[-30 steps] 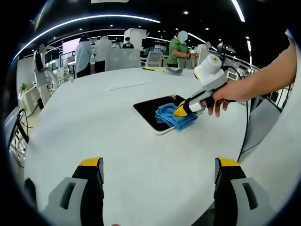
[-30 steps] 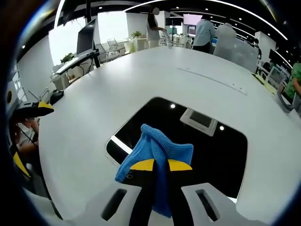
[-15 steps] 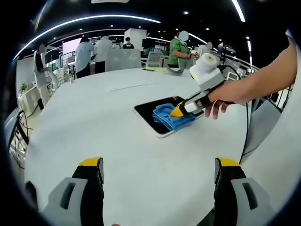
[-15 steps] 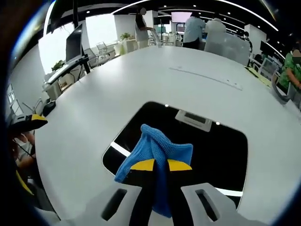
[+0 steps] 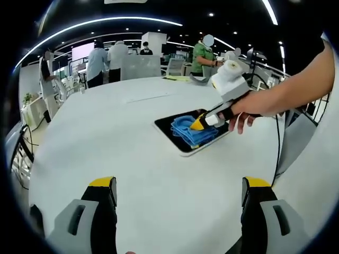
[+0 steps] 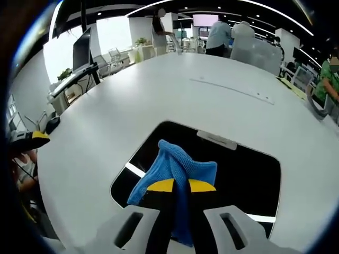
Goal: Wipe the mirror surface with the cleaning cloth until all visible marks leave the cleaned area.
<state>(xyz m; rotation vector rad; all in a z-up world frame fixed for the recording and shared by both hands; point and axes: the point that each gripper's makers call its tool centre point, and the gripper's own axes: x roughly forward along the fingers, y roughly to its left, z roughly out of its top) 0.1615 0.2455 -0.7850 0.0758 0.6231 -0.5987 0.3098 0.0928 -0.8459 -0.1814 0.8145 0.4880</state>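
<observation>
Dark rectangular mirror [image 6: 233,169] was seen flat on the round white table [image 5: 106,137]. Crumpled blue microfibre cloth [image 6: 177,166] was clamped on it by the right gripper [image 6: 180,186]. The left gripper [image 5: 180,182] was held wide apart, empty; no writing could be read.

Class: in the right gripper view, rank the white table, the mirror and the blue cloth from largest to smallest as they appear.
1. white table
2. mirror
3. blue cloth, held by the right gripper; being nearest the camera, it looks bigger than it really is.
</observation>
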